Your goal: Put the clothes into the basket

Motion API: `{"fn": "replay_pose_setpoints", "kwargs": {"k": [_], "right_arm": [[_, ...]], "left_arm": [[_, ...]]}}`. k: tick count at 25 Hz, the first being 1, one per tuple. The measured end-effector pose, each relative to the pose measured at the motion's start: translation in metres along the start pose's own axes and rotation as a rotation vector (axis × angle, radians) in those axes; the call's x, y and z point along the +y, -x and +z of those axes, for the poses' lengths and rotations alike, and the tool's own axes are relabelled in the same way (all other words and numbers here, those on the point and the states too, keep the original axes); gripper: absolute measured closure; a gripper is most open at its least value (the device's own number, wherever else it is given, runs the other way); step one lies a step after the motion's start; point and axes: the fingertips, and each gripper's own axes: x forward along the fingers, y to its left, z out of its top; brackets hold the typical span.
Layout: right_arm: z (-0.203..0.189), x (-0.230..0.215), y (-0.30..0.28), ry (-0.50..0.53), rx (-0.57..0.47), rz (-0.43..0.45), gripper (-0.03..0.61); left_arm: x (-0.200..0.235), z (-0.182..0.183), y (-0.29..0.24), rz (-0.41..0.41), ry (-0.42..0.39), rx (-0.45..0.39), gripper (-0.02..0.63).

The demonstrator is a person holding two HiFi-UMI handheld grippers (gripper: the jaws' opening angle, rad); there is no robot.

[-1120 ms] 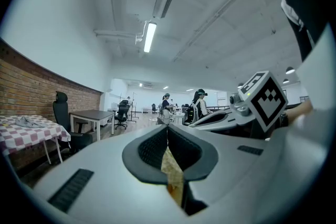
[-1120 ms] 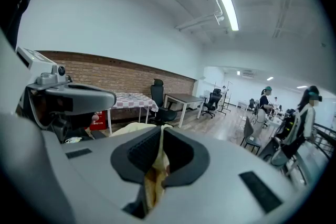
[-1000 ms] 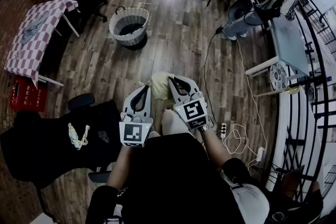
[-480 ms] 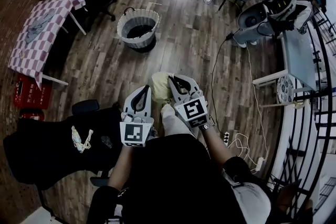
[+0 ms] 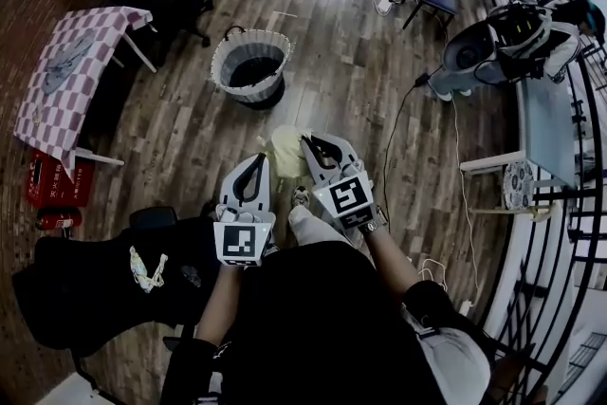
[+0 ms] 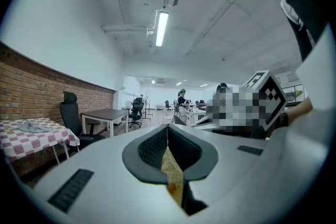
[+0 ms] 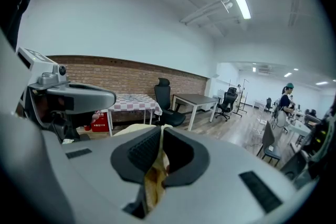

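Pale yellow garment (image 5: pixel 286 150): held in the air short of the basket (image 5: pixel 230 82), which stands on the floor ahead, well apart from it. Left claw (image 5: pixel 257 168) is closed on a fold of the cloth. Right claw (image 5: pixel 314 150) is likewise clamped on it, just beside the left. Basket interior is dark; contents cannot be told. A grey garment (image 5: pixel 64 64) lies on the checked worktop (image 5: pixel 47 123), left of the basket. Judgement: pickup done; the carry, the drop and the grey piece are left.

Black top (image 5: pixel 313 318). Left hand-held gripper (image 5: pixel 257 160) and right hand-held gripper (image 5: pixel 307 141): pale grey shells, black ribbed pads, cubes with black-and-white square markers.
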Motion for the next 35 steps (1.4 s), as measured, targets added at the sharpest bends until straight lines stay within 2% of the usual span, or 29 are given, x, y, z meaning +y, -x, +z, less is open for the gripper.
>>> {"fn": "replay_pose_setpoints", "kwargs": {"k": [3, 11, 21, 28, 35], "right_arm": [[0.008, -0.022, -0.016, -0.002, -0.004, 0.014, 0.552], [0.0, -0.084, -0.045, 0.044, -0.017, 0.055, 0.552], [0.006, -0.112, -0.079, 0.05, -0.008, 0.07, 0.552], [0.014, -0.128, -0.122, 0.03, 0.011, 0.054, 0.552], [0.036, -0.15, -0.187, 0.03, 0.045, 0.035, 0.552]], "left_arm": [[0.008, 0.003, -0.027, 0.021, 0.003, 0.001, 0.6], [0.008, 0.011, -0.092, 0.074, 0.009, -0.005, 0.6], [0.038, 0.001, -0.122, 0.119, 0.042, 0.015, 0.6], [0.075, -0.011, -0.157, 0.092, 0.053, 0.044, 0.6], [0.133, -0.009, -0.214, 0.056, 0.058, 0.052, 0.6]]}}
